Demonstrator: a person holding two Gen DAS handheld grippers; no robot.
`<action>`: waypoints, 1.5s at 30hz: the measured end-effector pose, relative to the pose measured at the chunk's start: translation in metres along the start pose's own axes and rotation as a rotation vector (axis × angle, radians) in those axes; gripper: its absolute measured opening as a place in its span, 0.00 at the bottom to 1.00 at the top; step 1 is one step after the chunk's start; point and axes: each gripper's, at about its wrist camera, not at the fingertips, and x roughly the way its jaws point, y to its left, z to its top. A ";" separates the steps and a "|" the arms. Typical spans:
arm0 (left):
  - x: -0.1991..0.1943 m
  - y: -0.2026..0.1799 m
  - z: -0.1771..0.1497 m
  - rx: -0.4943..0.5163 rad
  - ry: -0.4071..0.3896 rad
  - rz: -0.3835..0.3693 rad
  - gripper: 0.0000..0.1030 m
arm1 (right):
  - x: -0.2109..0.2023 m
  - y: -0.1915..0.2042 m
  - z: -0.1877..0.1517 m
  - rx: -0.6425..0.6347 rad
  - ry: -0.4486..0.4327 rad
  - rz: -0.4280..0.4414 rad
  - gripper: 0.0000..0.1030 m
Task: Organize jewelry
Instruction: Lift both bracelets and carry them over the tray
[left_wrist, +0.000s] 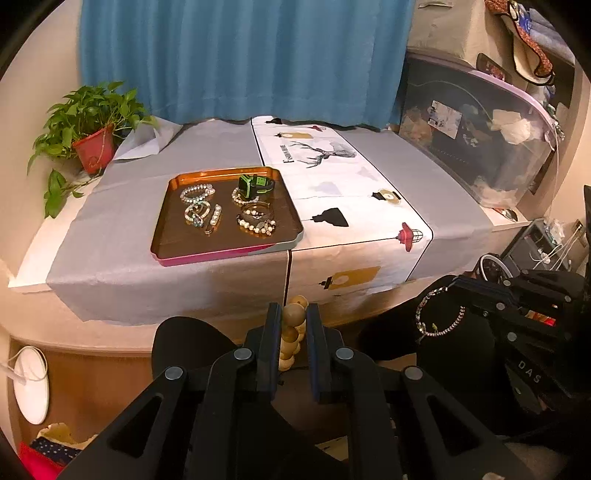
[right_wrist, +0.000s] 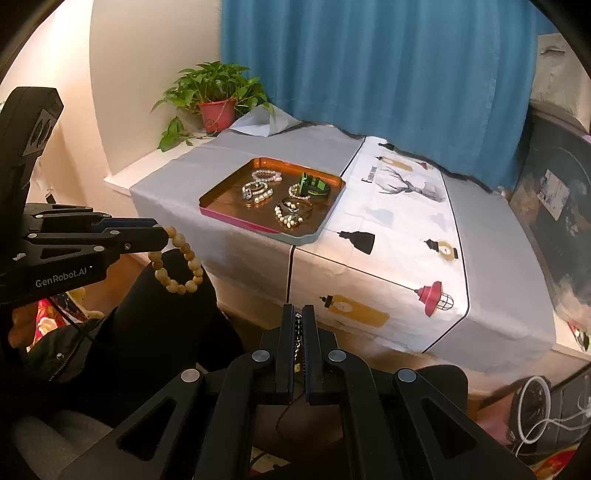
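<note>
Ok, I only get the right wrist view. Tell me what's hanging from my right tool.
Observer: A thin beaded bracelet. It hangs from the right tool as a full open loop.
Operator: Now check the left tool's grip head-on.
Observer: The left tool has the wooden bead bracelet by one large bead, pinched squarely between both fingers.

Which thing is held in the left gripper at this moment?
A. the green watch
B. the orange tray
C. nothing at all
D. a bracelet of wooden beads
D: the left gripper is shut on the wooden bead bracelet, which hangs from its fingers in the right wrist view.
</note>
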 end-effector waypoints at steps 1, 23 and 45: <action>-0.001 0.000 0.000 0.000 -0.004 0.001 0.10 | 0.000 0.001 0.000 0.000 0.000 -0.002 0.03; 0.017 0.022 0.008 -0.042 0.021 0.006 0.10 | 0.024 -0.001 0.012 -0.004 0.046 0.002 0.03; 0.043 0.117 0.071 -0.126 -0.047 0.034 0.10 | 0.089 0.015 0.102 -0.071 0.038 0.014 0.03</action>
